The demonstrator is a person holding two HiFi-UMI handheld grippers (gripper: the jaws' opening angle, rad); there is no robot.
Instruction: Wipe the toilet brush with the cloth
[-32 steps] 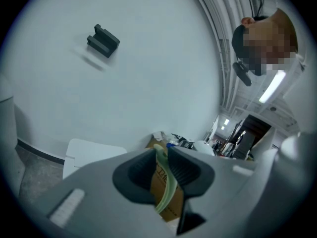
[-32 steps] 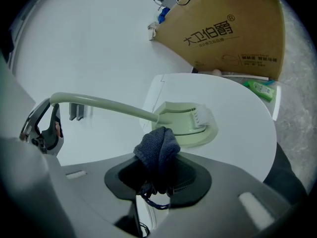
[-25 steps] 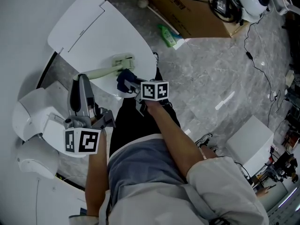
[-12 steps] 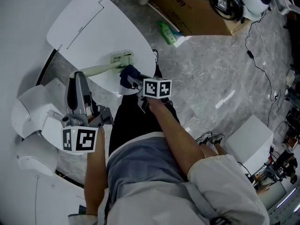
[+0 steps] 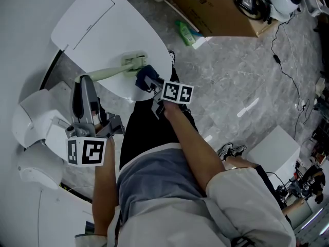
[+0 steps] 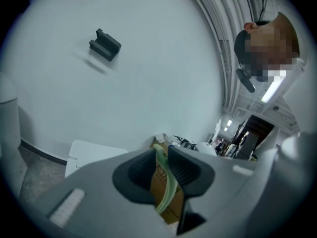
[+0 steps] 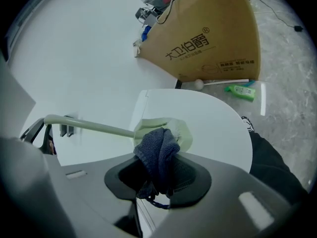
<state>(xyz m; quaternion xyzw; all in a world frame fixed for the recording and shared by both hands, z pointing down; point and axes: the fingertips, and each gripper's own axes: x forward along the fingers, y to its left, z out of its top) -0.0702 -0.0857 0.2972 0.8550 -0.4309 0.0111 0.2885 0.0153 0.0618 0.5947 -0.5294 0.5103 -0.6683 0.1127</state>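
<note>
2 grippers are engaged at once. The left gripper (image 6: 161, 171) is clamped on the brush (image 5: 109, 75) handle, seen as a pale green strip pinched between the dark pads (image 6: 134, 173). In the head view the handle is taken near its end, so that the head is set out over the closed toilet lid (image 5: 97, 30) and steadied there. The brush head appears to rest on the lid near its front edge — contact cannot be told for certain.

The right gripper (image 7: 158, 177) is closed on the cloth (image 7: 157, 155), a dark blue wad bunched between the jaws and left bulging past their tips, presumably so that fabric rather than plastic is brought to the brush. In the right gripper view the cloth is laid against the near side of the brush head, touching it or nearly so.

The wipe is judged to be under way at the head, the handle not yet covered. A stroke along the handle toward the left gripper would be called for next, with the left grip held firm — a loose hold would let the brush roll or slide off the lid. A box (image 5: 218, 12) and a green bottle (image 5: 186, 35) are seen on the floor beyond, well apart.
</note>
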